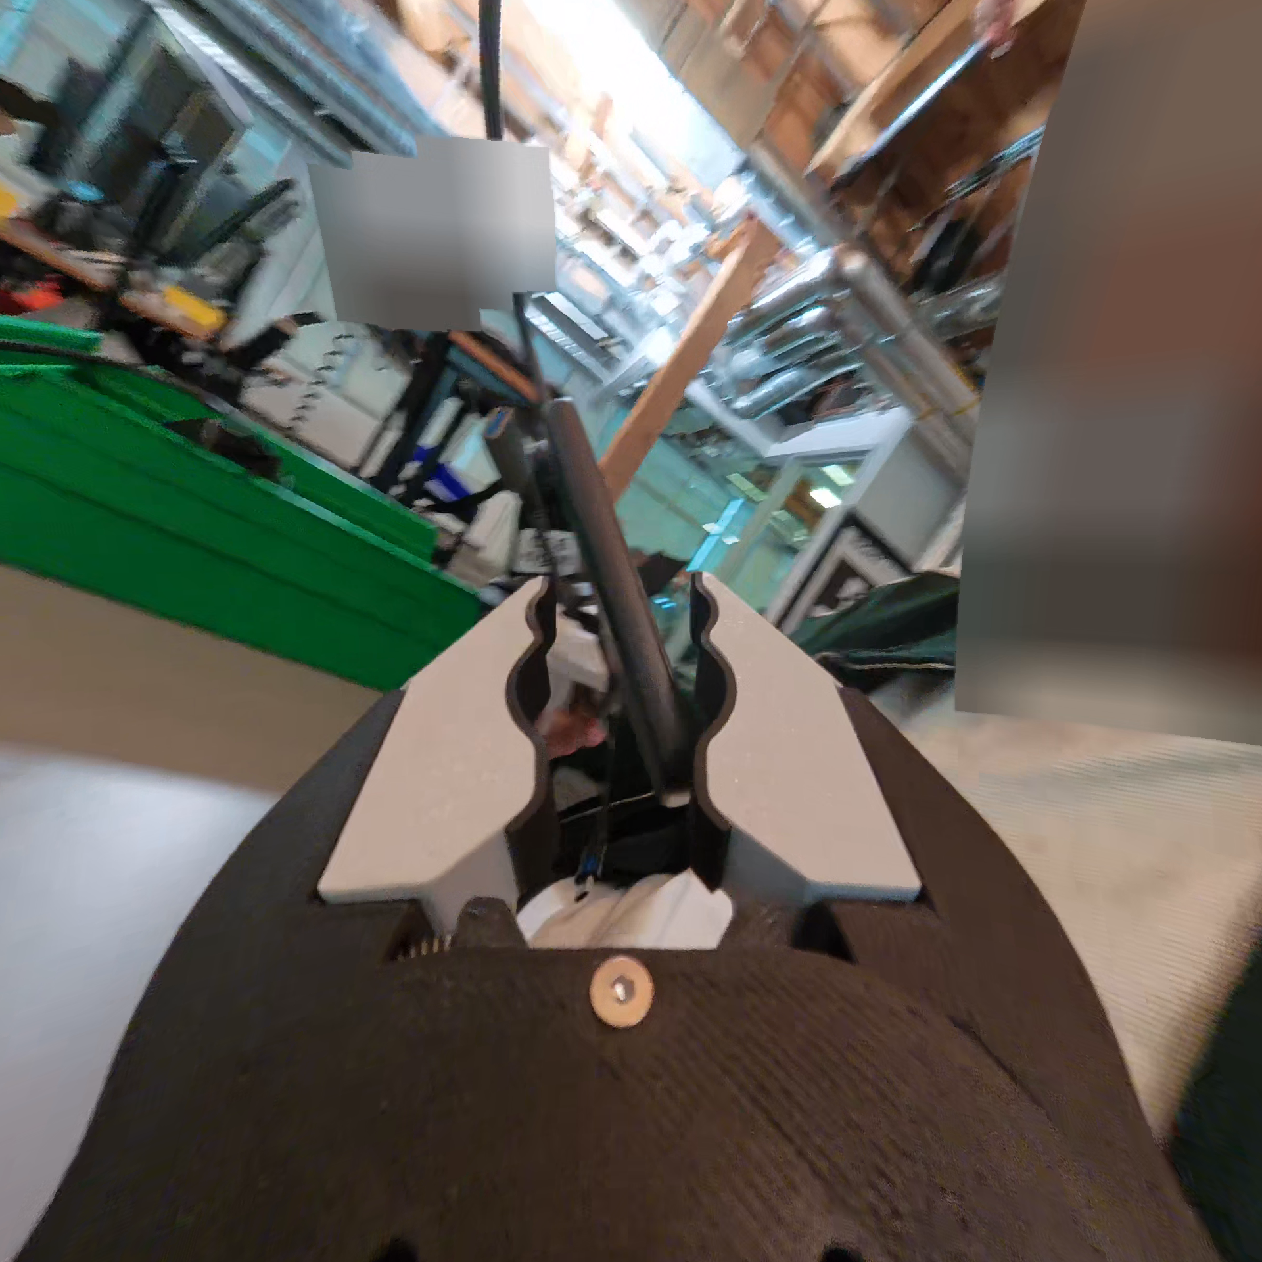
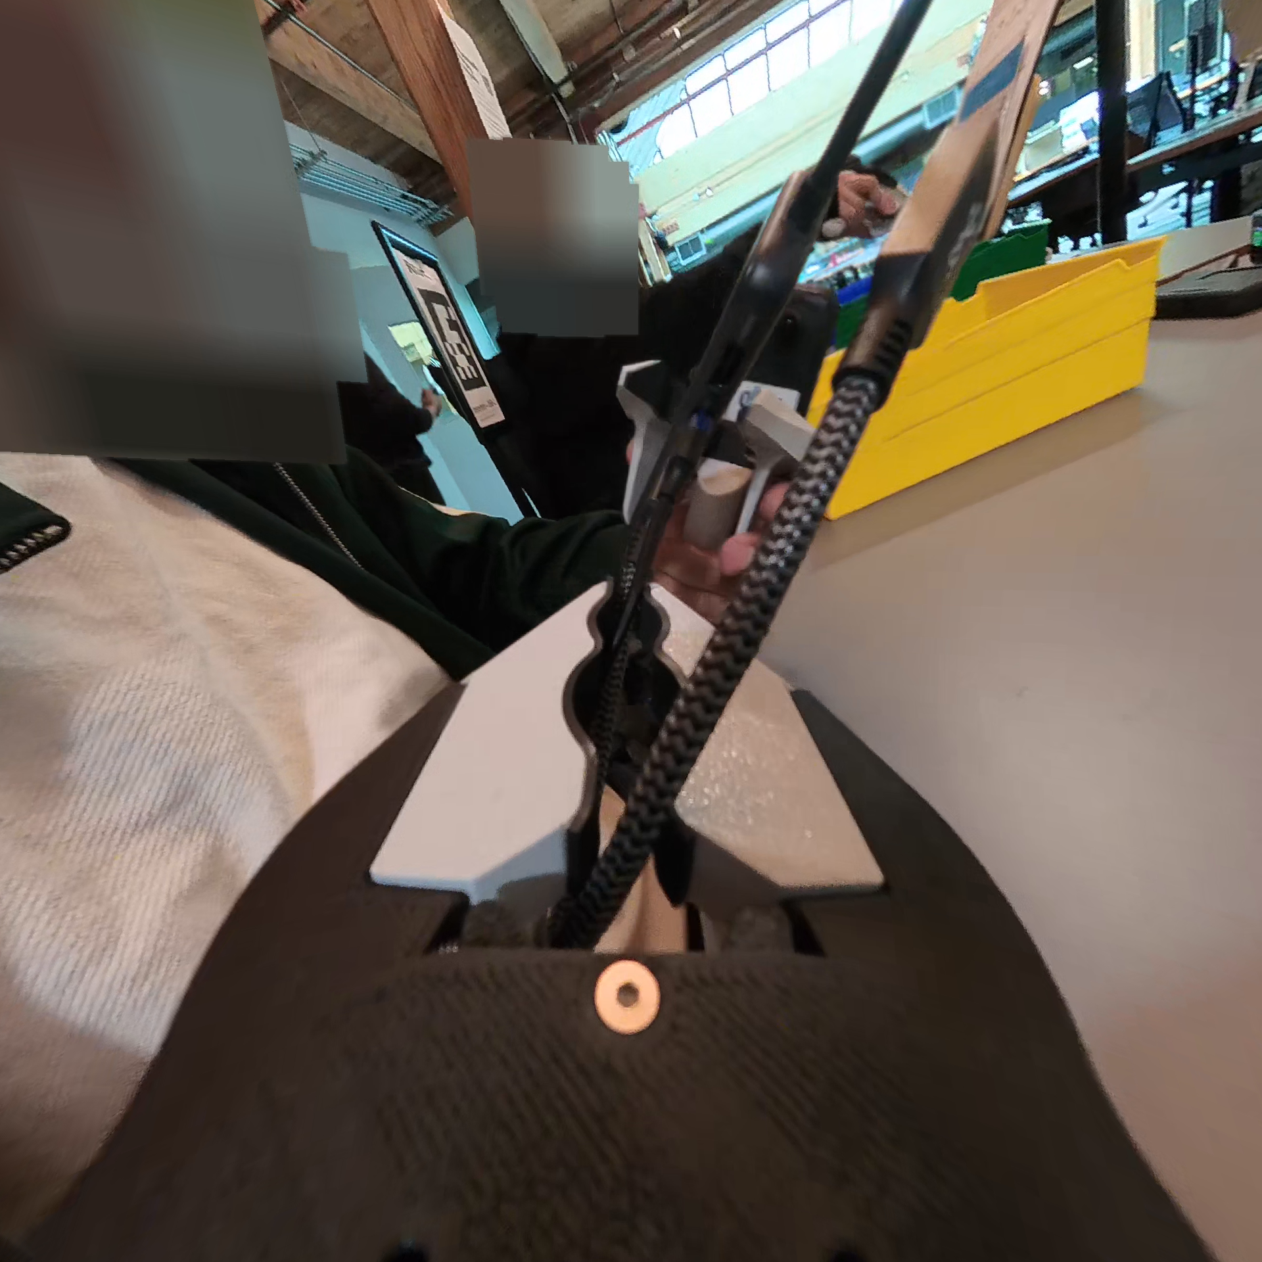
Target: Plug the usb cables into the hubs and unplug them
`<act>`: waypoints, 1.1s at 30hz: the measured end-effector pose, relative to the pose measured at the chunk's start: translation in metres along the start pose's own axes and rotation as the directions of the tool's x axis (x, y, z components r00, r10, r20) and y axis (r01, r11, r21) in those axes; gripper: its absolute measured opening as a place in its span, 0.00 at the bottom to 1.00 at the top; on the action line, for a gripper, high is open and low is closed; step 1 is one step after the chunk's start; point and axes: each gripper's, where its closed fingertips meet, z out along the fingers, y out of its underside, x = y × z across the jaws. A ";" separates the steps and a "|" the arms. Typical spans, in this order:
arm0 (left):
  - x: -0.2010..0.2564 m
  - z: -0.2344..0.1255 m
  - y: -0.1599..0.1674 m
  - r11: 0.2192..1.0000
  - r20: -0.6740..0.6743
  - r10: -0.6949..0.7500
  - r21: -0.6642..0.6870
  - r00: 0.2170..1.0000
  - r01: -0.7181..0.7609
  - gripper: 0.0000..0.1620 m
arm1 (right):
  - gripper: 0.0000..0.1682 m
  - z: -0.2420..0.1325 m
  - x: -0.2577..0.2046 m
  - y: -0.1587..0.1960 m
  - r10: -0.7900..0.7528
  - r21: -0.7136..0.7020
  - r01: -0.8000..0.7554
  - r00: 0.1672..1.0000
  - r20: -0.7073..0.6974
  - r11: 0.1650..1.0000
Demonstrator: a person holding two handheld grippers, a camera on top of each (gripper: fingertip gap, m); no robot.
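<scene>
A slim dark hub is seen edge-on in the left wrist view, lifted off the table and tilted toward 11 o'clock. Its near end is set against the right finger of the left gripper; a clear gap is left on the other side, so the jaws are only partly closed, and whether the hub is actually pinched cannot be told. A thin dark cable is run up from the hub's far end toward 12 o'clock. A green bin is seen at 9 o'clock.

In the right wrist view, the right gripper is shown closed narrowly on a thin braided lead, which is caught between the fingertips. A thicker braided cable is draped across the right finger and carried up toward 1 o'clock, where it ends in a gold-brown plug. The hub is held just left of that plug, apart from it. The left gripper is visible beyond, at centre, gripped by a hand. A yellow bin is set on the table at 2 o'clock.
</scene>
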 end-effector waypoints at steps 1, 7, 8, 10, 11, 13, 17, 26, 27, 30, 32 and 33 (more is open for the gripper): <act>-0.013 0.000 0.004 0.999 0.084 0.028 -0.025 0.996 -0.026 0.23 | 0.03 0.000 0.004 0.002 -0.006 -0.014 0.005 1.000 -0.022 1.000; -0.036 0.005 0.041 0.953 0.203 0.193 -0.270 0.960 -0.135 0.25 | 0.03 -0.004 0.015 0.005 -0.006 -0.031 0.003 0.996 -0.094 1.000; -0.033 0.007 0.050 0.941 0.177 0.197 -0.309 0.964 -0.136 0.18 | 0.03 -0.005 0.016 0.003 -0.002 -0.022 0.000 0.995 -0.098 1.000; -0.031 0.008 0.057 0.930 0.154 0.202 -0.339 0.967 -0.140 0.12 | 0.03 -0.009 0.018 -0.001 0.005 0.004 -0.005 0.994 -0.105 1.000; -0.030 0.009 0.057 0.930 0.142 0.193 -0.341 0.971 -0.135 0.10 | 0.03 -0.012 0.019 -0.004 0.017 0.025 -0.015 0.994 -0.109 1.000; -0.030 0.009 0.059 0.931 0.137 0.164 -0.348 0.977 -0.108 0.09 | 0.03 -0.015 0.023 -0.008 0.037 0.053 -0.031 0.993 -0.116 0.998; -0.032 0.008 0.059 0.934 0.144 0.155 -0.344 0.977 -0.097 0.09 | 0.03 -0.015 0.025 -0.008 0.030 0.050 -0.023 0.990 -0.134 0.998; -0.038 0.005 0.037 0.974 0.185 0.082 -0.225 0.979 -0.039 0.04 | 0.24 -0.029 0.047 -0.025 0.004 0.153 0.045 0.952 -0.307 0.987; -0.040 0.004 0.033 0.979 0.196 0.068 -0.202 0.978 -0.028 0.04 | 0.27 -0.031 0.049 -0.028 -0.007 0.164 0.064 0.945 -0.328 0.984; -0.045 -0.001 0.018 0.995 0.213 0.006 -0.103 0.977 0.016 0.04 | 0.33 -0.037 0.052 -0.034 -0.055 0.168 0.132 0.916 -0.398 0.977; -0.048 -0.007 0.005 0.999 0.225 -0.033 -0.025 0.974 0.040 0.04 | 0.36 -0.041 0.053 -0.038 -0.106 0.158 0.196 0.886 -0.451 0.968; -0.051 -0.011 -0.001 0.999 0.235 -0.055 0.015 0.970 0.053 0.03 | 0.36 -0.044 0.053 -0.041 -0.135 0.151 0.235 0.865 -0.484 0.960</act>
